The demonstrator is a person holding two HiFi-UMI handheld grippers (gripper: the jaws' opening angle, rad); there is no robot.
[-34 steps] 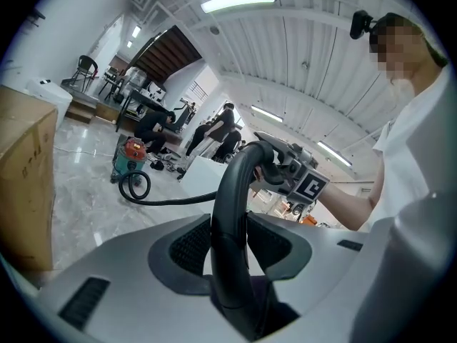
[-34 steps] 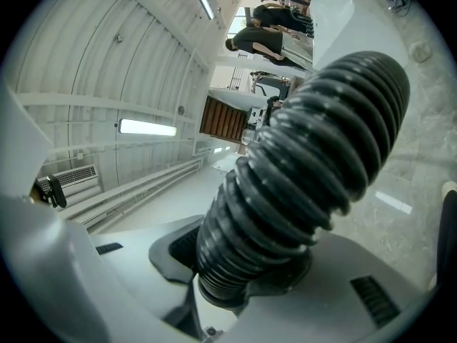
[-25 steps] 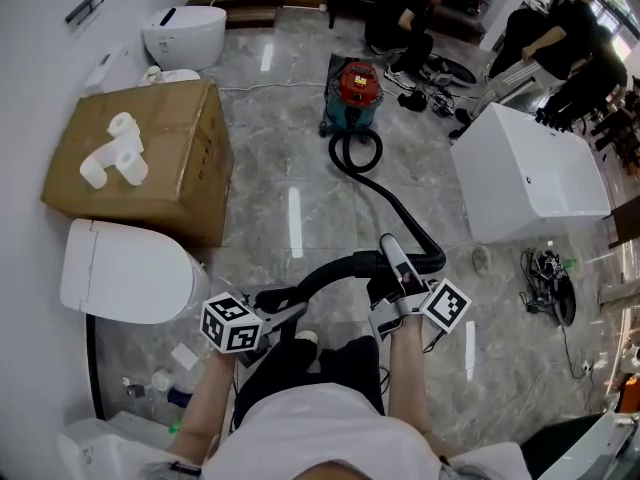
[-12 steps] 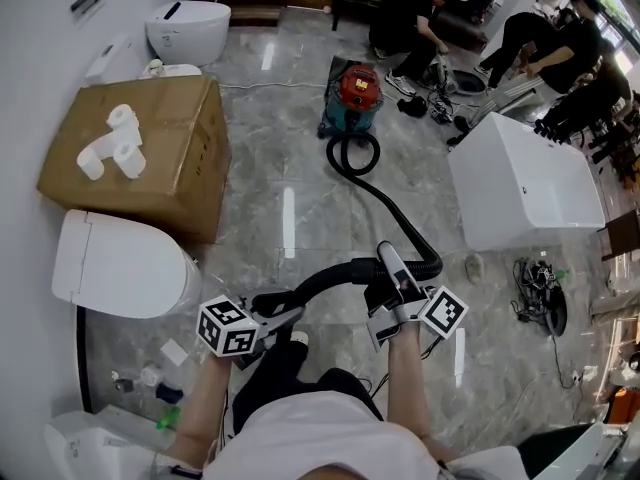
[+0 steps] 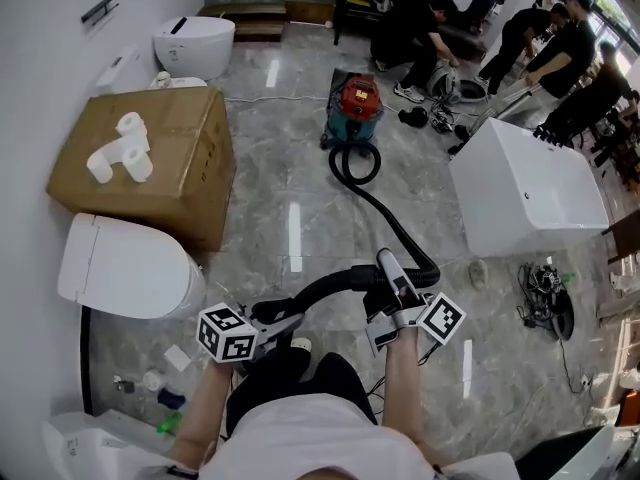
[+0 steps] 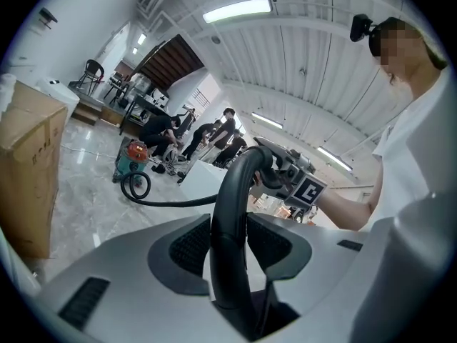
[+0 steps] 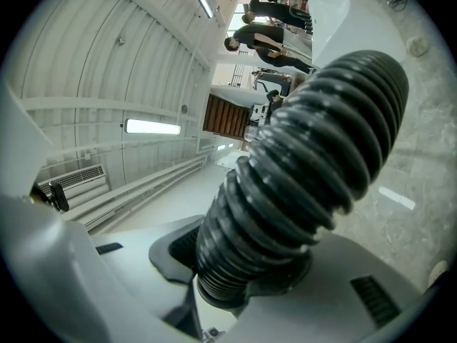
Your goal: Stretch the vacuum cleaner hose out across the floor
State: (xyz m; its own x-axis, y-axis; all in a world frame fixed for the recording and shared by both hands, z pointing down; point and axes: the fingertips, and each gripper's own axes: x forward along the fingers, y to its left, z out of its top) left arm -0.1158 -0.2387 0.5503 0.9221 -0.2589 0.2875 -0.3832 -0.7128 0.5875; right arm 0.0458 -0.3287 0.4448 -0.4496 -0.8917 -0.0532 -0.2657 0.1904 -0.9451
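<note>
Marble floor [image 5: 290, 158] beside the red vacuum cleaner [image 5: 357, 103] bears the hose [image 5: 395, 230], looped and slack; mid-stretch, left gripper [image 5: 272, 316] clamps its smooth end, right gripper [image 5: 390, 273] its ribbing, so the next move is likely pulling farther from the cleaner.

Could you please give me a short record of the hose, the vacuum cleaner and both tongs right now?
Left tongs: shut on smooth end of hose
Right tongs: shut on ribbed part of hose
Hose path: across floor, one loop beside vacuum cleaner
Stretch: not yet straight
</note>
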